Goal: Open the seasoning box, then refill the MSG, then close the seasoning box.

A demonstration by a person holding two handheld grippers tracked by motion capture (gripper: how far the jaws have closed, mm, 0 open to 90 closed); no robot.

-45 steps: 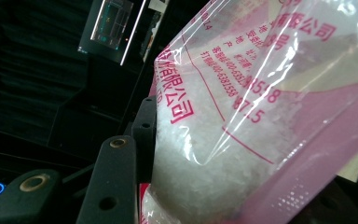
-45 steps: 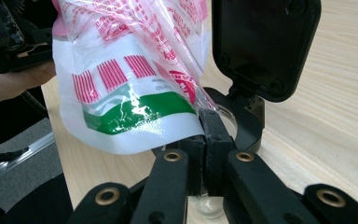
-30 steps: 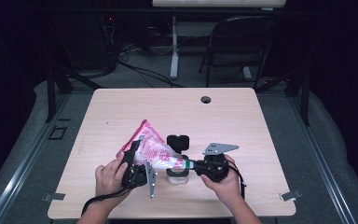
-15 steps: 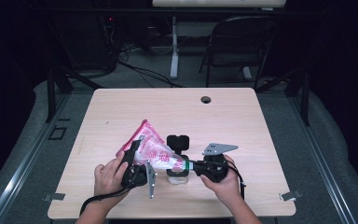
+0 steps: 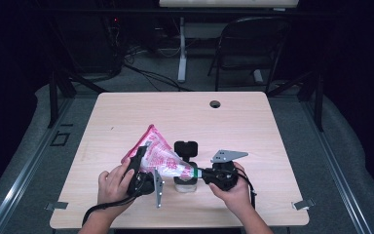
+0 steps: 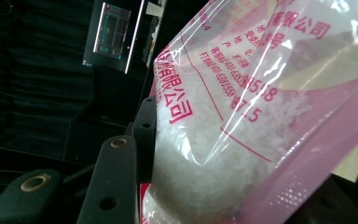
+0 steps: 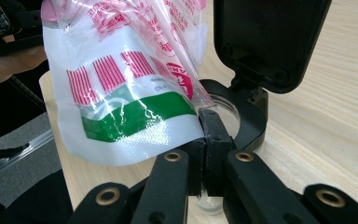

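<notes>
Both tongs, left [image 5: 143, 163] and right [image 5: 200, 173], grip the bag [image 5: 160, 156] over the jar [image 5: 185, 183]: pouring likely, tilt next.

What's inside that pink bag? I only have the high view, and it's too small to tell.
Observer: The left gripper view shows white grains inside the bag, behind red print.
Operator: Is the right gripper really gripping it?
Observer: Yes, the right gripper has its fingers shut on the bag's lower corner, beside a green band.
Operator: What sits under that corner?
Observer: A clear jar with its black lid flipped open.
</notes>
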